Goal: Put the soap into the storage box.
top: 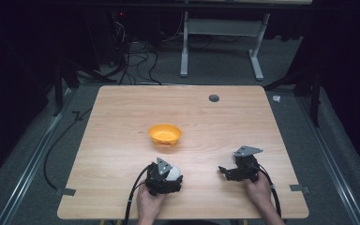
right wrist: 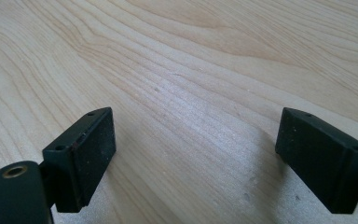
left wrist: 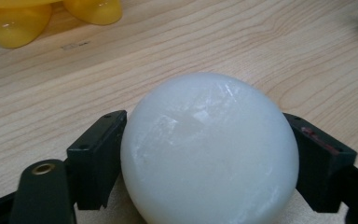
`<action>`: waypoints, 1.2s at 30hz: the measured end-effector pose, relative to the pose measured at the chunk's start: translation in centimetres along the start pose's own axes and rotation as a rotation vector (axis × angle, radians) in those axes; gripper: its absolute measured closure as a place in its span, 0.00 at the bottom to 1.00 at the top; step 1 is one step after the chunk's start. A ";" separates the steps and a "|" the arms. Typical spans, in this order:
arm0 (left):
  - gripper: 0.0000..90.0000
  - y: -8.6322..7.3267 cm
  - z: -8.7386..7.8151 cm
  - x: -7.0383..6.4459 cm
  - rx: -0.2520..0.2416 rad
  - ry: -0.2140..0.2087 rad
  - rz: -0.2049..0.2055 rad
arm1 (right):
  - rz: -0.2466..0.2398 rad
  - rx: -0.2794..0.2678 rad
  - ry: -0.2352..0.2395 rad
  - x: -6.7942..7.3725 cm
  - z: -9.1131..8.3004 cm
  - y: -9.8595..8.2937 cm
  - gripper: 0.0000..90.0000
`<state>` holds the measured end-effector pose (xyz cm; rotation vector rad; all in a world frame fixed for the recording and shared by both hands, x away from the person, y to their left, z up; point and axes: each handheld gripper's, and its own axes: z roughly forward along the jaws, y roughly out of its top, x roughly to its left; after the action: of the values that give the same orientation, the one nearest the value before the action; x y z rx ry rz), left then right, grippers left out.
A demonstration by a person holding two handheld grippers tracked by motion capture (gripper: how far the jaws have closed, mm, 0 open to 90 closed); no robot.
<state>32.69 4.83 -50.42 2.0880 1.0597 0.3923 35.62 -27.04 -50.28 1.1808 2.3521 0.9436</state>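
Observation:
A smooth white ball (left wrist: 209, 149) sits between the two black jaws of my left gripper (left wrist: 209, 161), which press on it from both sides. From above, that ball (top: 174, 174) peeks out of the left gripper (top: 166, 177) near the table's front edge, left of centre. An orange bowl (top: 165, 134) stands in the middle of the table, beyond the left gripper; its yellow-orange underside (left wrist: 14, 23) shows at the top left of the left gripper view. My right gripper (top: 225, 171) hovers low at the front right, jaws wide apart over bare wood (right wrist: 196, 140), holding nothing.
The light wooden table (top: 122, 112) has a round grey cable hole (top: 213, 98) near its far edge. Grey tape tabs mark the front corners (top: 65, 191). Cables trail from both grippers off the front edge. A white desk frame (top: 225, 33) stands on the floor beyond.

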 end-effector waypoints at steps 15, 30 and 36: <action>0.27 0.0 0.0 -0.2 0.003 0.007 0.042 | -0.001 0.000 0.000 0.0 0.0 0.0 0.14; 0.27 0.5 -1.1 0.2 -0.026 -0.018 0.017 | -0.002 -0.001 -0.001 0.0 0.0 0.0 0.14; 0.27 1.0 -1.7 0.2 -0.041 -0.020 0.030 | -0.002 0.001 -0.001 0.0 0.0 0.0 0.14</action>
<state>32.46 5.44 -48.55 2.0688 1.0020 0.4041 35.62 -27.06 -50.28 1.1793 2.3528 0.9413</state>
